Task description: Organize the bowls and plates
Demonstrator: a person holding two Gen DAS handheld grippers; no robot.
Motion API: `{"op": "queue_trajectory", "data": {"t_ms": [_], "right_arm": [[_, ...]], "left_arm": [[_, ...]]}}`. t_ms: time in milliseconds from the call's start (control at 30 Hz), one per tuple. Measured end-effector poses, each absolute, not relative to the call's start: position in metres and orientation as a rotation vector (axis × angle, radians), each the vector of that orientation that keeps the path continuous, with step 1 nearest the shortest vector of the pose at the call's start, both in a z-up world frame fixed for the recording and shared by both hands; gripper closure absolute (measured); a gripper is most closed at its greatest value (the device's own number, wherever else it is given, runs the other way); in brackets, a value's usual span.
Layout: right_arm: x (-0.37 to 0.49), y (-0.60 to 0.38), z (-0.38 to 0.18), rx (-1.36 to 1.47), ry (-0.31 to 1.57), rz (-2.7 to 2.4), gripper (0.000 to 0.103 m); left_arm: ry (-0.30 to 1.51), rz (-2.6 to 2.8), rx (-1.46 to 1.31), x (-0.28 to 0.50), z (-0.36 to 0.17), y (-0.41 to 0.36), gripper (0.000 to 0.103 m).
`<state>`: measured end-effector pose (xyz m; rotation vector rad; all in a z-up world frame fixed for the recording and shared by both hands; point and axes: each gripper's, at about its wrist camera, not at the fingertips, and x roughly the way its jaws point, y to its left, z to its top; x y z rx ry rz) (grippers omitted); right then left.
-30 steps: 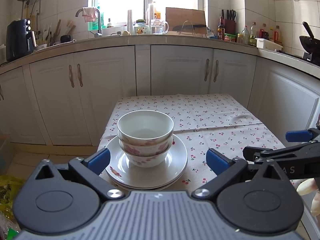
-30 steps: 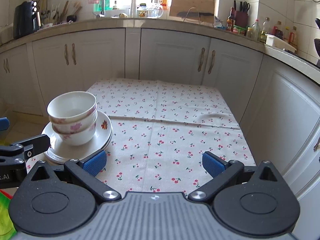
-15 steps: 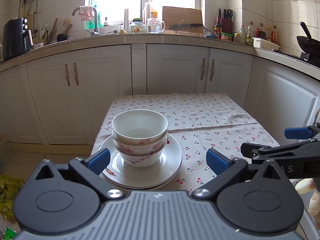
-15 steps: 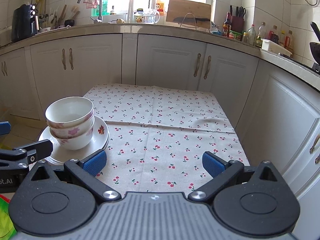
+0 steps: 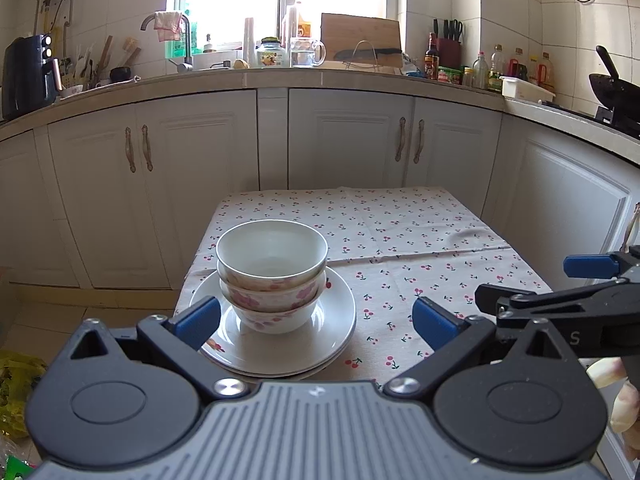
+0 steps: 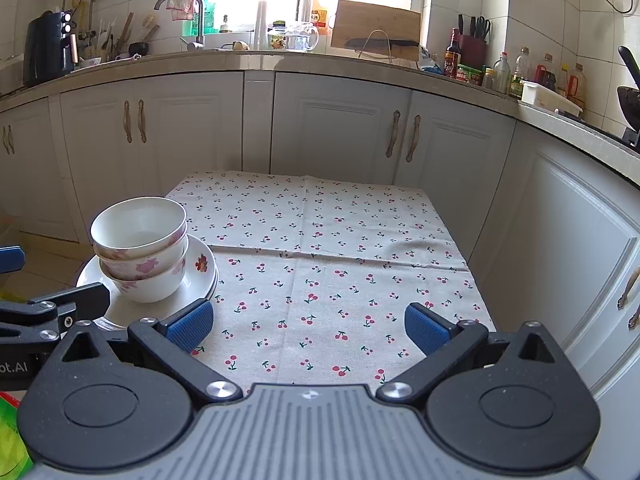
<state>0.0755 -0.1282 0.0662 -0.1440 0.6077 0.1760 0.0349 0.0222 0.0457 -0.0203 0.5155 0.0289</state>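
Between left gripper [image 5: 316,320] jaws: stacked bowls [image 5: 272,276], untouched.

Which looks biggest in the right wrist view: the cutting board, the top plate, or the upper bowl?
1. Top plate, though it is nearest.
2. Upper bowl and cutting board look about alike; the board is much farther away.
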Motion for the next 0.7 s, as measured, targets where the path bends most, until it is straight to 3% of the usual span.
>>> {"op": "queue_trajectory", "data": {"t_ms": [700], "right_arm": [[0.0754, -0.1286, 0.0679, -0.141, 0.603, 0.171, 0.000]], "left_arm": [[0.518, 0.022, -0.027, 0.0340, 0.0455, 0.0221, 0.001]]}}
